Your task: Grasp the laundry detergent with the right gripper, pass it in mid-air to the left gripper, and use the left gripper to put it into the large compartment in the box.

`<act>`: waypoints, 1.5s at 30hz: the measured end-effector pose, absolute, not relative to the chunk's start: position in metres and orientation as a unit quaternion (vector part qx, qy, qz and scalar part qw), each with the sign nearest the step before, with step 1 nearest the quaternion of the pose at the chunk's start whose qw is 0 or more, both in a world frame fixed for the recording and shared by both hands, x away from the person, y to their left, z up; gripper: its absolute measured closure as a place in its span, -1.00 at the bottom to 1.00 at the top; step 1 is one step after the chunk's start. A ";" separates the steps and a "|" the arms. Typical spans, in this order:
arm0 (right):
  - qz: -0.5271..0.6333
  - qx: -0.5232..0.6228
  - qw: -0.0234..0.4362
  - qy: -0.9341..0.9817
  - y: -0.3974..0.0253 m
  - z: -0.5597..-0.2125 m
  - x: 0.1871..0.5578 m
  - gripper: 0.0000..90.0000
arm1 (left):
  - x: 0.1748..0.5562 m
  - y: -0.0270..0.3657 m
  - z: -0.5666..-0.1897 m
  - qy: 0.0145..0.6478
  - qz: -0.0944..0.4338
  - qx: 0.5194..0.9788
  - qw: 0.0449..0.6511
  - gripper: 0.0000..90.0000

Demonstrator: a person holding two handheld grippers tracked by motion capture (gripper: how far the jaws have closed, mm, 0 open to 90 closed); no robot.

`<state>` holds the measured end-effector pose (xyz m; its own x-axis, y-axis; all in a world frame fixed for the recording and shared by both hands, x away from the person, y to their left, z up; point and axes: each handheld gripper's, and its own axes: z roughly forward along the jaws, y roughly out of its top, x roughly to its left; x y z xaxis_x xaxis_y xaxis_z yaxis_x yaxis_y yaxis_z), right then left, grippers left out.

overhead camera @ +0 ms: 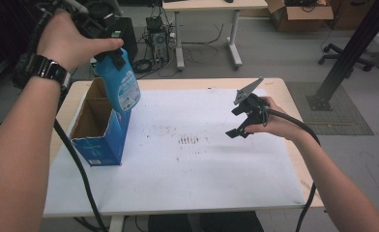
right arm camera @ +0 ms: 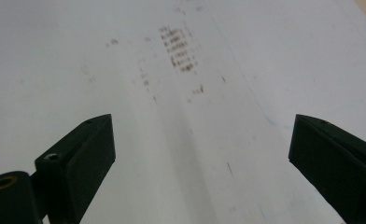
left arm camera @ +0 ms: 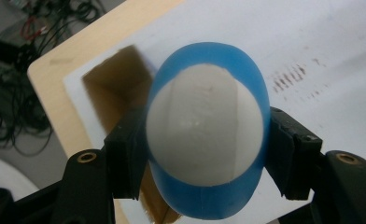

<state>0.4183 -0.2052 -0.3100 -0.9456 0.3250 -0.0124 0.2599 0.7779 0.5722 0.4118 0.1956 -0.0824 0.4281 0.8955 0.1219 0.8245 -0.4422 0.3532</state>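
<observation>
Left gripper (overhead camera: 111, 57), raised at the table's far left corner, with its two black jaws clamped on the sides of one blue bottle (overhead camera: 121, 82); in the left gripper view the bottle (left arm camera: 208, 128) presents one rounded white end ringed in blue, pressed between the jaw pads. Directly below the bottle stands one blue cardboard box (overhead camera: 99, 126), its top open and its brown interior exposed; the bottle's lower end hangs just above the box's opening. Right gripper (overhead camera: 237, 126), well apart to the right, hovers low over the white table (overhead camera: 202, 179) with its two jaws spread wide around nothing. One patch of dark smudges (overhead camera: 189, 140) lies between the box and the right gripper.
</observation>
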 end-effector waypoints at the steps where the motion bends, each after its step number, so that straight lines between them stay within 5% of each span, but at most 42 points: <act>1: 0.285 0.159 0.055 0.944 -0.210 -0.311 0.419 -0.85 | 0.412 0.201 -0.082 0.527 0.148 0.828 0.120 -0.15; 20: 0.227 0.202 0.062 0.951 -0.272 -0.311 0.426 -0.85 | 0.417 0.262 -0.114 0.649 0.144 0.743 0.082 -0.15; 45: 0.221 0.184 0.064 0.956 -0.275 -0.300 0.420 -0.85 | 0.427 0.272 -0.206 0.669 0.108 0.733 0.060 -0.15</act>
